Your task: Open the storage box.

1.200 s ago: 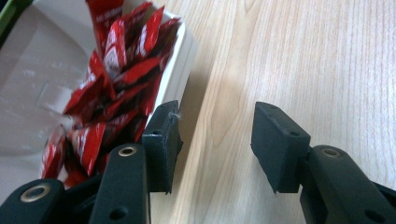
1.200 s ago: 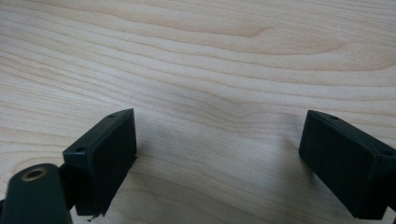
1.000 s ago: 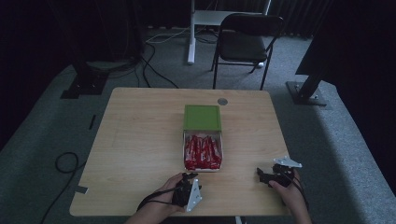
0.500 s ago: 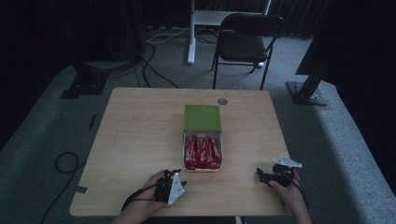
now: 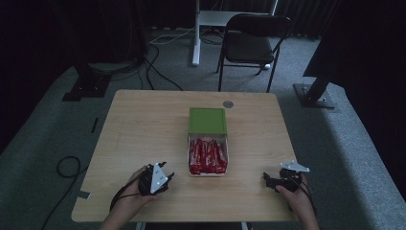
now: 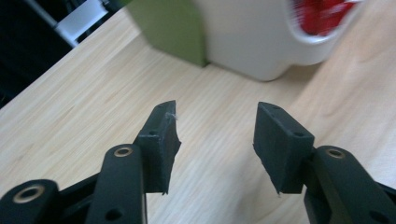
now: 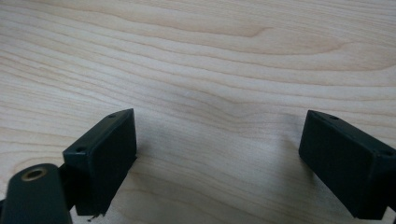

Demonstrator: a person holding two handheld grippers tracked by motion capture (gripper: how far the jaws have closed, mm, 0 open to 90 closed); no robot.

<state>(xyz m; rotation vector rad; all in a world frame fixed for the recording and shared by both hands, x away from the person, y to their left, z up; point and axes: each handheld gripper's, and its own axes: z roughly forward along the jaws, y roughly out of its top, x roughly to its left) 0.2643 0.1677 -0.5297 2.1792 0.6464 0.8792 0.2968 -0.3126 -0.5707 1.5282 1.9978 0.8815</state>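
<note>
Black jaws of the left hand-held gripper [image 5: 165, 171] stand partly open with nothing between them, having just widened, at the lower left of the wooden surface [image 5: 143, 124]. Right of it, near centre, sits the box [image 5: 208, 143] of red packets [image 5: 207, 156]. Lower right, the right hand-held gripper [image 5: 268, 179] rests wide open, empty.

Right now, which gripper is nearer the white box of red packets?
Left. The left gripper sits just off the white box's near left corner; the right gripper rests farther off, to its right.
</note>
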